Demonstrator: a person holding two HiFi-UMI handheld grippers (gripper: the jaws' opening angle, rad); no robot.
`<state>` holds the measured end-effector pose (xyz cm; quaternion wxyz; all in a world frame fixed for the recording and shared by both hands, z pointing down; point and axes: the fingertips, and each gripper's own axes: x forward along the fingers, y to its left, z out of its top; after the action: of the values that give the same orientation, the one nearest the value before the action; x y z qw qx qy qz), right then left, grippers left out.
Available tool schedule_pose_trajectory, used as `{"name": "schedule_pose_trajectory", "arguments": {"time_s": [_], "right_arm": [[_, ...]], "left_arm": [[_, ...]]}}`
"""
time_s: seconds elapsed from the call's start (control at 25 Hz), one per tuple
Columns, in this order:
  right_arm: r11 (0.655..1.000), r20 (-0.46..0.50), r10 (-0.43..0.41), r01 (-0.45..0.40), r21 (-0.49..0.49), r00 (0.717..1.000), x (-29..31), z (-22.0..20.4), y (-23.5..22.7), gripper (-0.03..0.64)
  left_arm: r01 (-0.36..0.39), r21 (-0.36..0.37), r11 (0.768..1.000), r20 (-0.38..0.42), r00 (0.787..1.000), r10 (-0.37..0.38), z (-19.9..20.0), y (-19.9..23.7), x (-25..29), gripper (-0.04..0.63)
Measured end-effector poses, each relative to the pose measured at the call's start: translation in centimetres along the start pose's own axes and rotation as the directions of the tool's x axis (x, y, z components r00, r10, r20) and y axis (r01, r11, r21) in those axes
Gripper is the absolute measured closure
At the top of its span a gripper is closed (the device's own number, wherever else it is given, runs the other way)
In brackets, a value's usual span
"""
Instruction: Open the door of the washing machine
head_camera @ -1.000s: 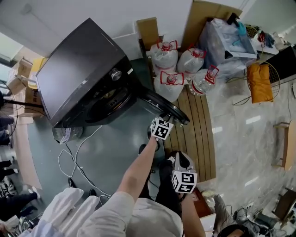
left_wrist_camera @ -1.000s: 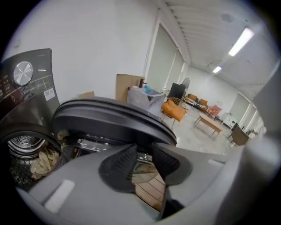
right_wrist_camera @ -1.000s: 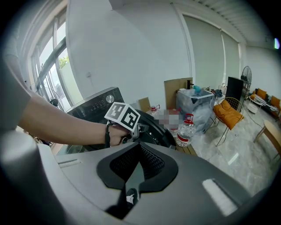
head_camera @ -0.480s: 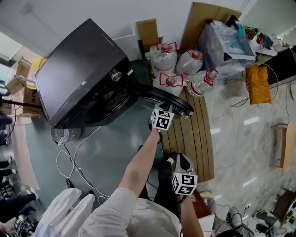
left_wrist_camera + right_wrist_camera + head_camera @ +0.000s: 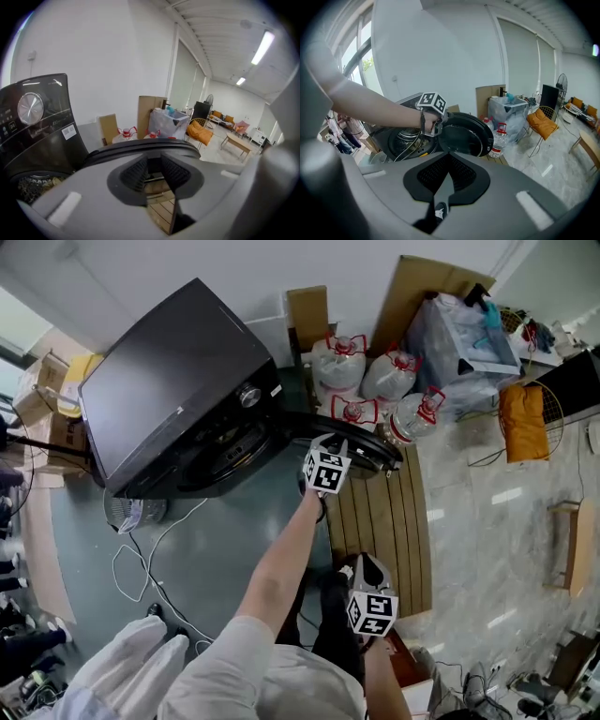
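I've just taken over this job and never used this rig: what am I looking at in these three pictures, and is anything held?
There is no robot arm here: a person holds a two-jaw tool in each hand. The top-down picture comes from a camera on the person's head. The other two cameras ride on the tools and look along their jaws. The left gripper has its jaws closed on the rim of the round door of the black washing machine. That door is swung open. The right gripper hangs near the person's body, jaws together, holding nothing. On the floor beside the machine are water bottles and a wooden platform.
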<state>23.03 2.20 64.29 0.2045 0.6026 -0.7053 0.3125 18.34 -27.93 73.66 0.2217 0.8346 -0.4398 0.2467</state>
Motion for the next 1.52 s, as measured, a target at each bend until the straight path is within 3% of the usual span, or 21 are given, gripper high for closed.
{"name": "schedule_pose_trajectory", "arguments": {"time_s": [0.2,0.4,0.68,0.88,1.28,1.4,1.52], "right_arm": [[1.000,0.026,0.003,-0.003,-0.003,1.000,0.9,1.6,0.8,0.617],[1.000,0.062,0.001,0.000,-0.008,0.998,1.8,4.4,1.8,0.617],[0.995,0.095,0.085,-0.081,-0.050,0.992,1.6,7.2,5.0,0.617],[0.979,0.097,0.186,-0.176,-0.099,0.978,0.3,7.7,7.1,0.617],[0.945,0.059,0.290,-0.277,-0.172,0.955,-2.1,4.7,8.1,0.617],[0.930,0.057,0.318,-0.300,-0.212,0.946,-2.7,4.6,8.5,0.617],[0.917,0.073,0.342,-0.315,-0.244,0.937,-3.0,5.3,8.9,0.617]], "left_arm": [[0.001,-0.031,1.000,0.021,1.000,0.000,-1.2,0.8,-3.5,0.449],[0.007,-0.085,0.996,0.059,0.998,-0.002,-3.7,0.3,-11.0,0.449],[-0.103,-0.144,0.984,0.092,0.989,0.117,-6.8,0.9,-24.3,0.449],[-0.237,-0.239,0.942,0.133,0.953,0.273,-6.8,1.8,-32.0,0.449],[-0.403,-0.334,0.852,0.163,0.866,0.473,-9.1,1.1,-41.0,0.474],[-0.423,-0.344,0.838,0.179,0.847,0.501,-9.3,0.5,-42.2,0.538],[-0.432,-0.335,0.837,0.179,0.843,0.507,-9.8,-0.3,-42.7,0.538]]}}
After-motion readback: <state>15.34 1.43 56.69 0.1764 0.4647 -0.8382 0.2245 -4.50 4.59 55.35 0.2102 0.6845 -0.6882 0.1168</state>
